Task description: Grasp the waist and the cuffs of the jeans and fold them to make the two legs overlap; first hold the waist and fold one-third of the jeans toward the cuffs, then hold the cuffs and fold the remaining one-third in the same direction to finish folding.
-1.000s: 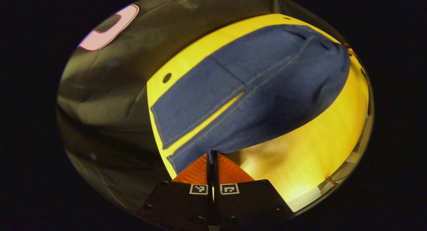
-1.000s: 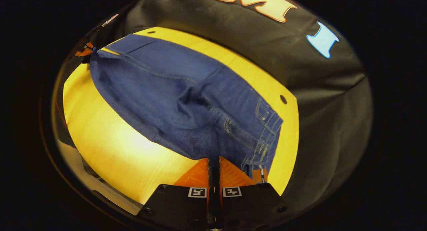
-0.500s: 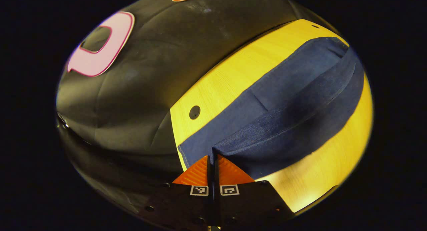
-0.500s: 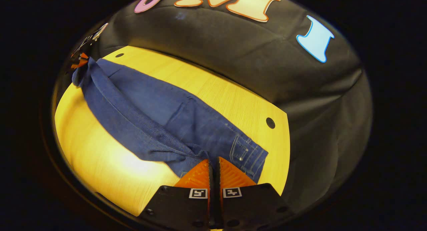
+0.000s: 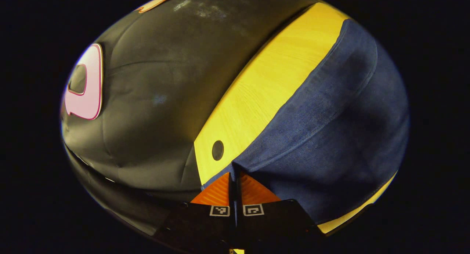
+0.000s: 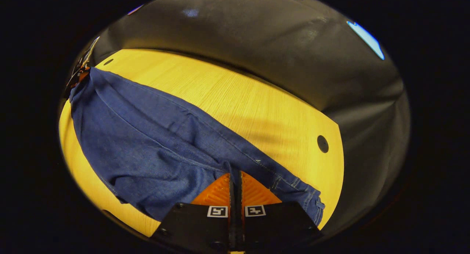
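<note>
No readable text, brand or nr anywhere. Only signs: small square black-and-white coded markers, 2 per gripper, on the body just behind the fingers. Left gripper (image 5: 235, 175): markers (image 5: 219, 210) & one beside it. Right gripper (image 6: 235, 175): markers (image 6: 217, 211) & one beside it. They were machine patterns, not letters. Jeans (image 6: 147, 147) showed stitching only, no tag legible. Tabletop (image 6: 238, 100) carried no print.
</note>
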`<action>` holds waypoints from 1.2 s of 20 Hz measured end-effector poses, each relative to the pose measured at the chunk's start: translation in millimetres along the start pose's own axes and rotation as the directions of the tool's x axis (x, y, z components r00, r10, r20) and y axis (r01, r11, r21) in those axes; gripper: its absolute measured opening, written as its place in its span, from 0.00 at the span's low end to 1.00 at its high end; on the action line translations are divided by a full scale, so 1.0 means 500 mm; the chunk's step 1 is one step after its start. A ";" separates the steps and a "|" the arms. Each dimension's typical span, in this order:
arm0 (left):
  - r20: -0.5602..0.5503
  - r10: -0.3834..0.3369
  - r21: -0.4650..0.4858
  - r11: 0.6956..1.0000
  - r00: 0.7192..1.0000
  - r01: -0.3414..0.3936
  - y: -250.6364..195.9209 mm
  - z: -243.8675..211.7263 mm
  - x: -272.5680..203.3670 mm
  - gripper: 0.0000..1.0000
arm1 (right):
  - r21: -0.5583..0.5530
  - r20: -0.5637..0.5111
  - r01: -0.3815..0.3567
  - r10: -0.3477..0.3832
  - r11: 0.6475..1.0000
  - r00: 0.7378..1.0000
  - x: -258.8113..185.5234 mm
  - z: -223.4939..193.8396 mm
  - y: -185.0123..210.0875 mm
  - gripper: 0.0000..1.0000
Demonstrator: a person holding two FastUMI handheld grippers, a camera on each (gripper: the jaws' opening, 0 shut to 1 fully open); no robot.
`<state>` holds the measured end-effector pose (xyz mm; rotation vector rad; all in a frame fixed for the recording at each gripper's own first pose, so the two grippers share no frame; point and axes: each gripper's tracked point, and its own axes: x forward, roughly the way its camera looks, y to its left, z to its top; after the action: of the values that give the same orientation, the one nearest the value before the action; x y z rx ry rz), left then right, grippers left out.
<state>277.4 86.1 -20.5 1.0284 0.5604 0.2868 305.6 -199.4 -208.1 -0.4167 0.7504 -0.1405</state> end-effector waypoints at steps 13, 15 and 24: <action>0.064 0.041 -0.536 0.844 0.997 0.000 -0.021 0.000 -0.025 0.95 | 0.385 0.146 -0.030 -0.028 0.922 0.989 -0.143 -0.063 -0.152 0.99; 0.070 0.027 -0.592 0.805 0.997 0.020 -0.026 -0.008 -0.026 0.95 | 0.443 0.159 -0.013 -0.064 0.897 0.985 -0.186 -0.097 -0.196 0.99; 0.121 -0.044 -0.790 0.601 0.992 0.123 -0.027 0.012 -0.034 0.96 | 0.601 0.051 0.055 -0.107 0.797 0.993 -0.204 -0.303 -0.301 1.00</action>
<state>266.4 67.3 -24.6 0.1208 0.3265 0.3593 131.0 -356.7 -180.4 0.1570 0.5655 -0.4290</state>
